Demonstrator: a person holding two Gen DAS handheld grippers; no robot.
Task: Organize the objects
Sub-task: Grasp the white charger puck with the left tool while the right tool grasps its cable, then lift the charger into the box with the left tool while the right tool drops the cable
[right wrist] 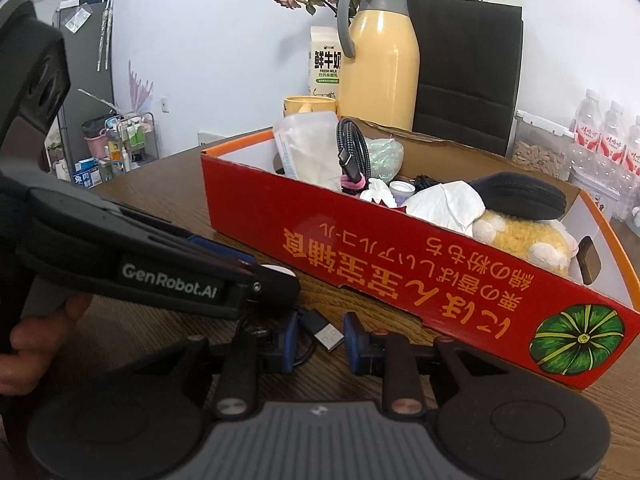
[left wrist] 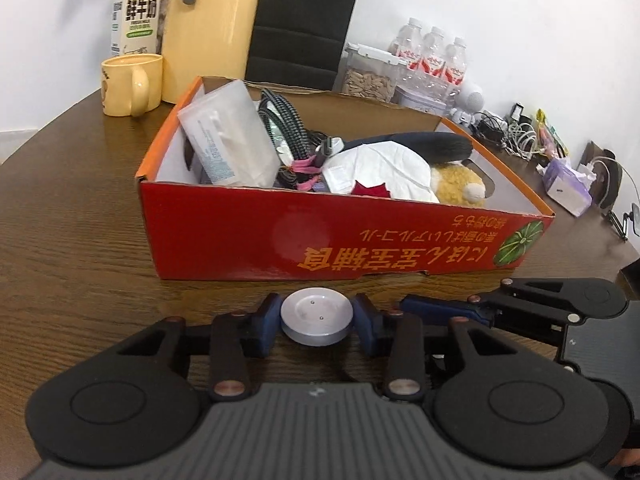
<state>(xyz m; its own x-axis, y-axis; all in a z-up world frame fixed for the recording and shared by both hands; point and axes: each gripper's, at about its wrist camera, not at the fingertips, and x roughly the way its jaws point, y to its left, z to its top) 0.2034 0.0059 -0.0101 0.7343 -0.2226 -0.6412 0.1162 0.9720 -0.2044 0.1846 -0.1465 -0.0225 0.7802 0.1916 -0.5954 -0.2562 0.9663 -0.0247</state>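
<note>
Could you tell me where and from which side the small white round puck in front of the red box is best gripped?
Grip the white puck across its short straight rim, coming in low from the near side. It lies flat on the table, so only the rim offers opposing faces. The left gripper already straddles it this way.

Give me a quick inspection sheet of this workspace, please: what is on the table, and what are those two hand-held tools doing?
Surface: brown wooden table.
Job's things: red cardboard box holding a plush toy and a white pouch; silver disc and USB plug lie outside it.
Clutter: yellow mug, yellow jug, milk carton, water bottles.
Grippers: left tool clamps the disc; right tool is closed on the USB plug.
Cables: braided cable in the box; loose tangle by the wall.
Surroundings: black paper bag, storage cart.
</note>
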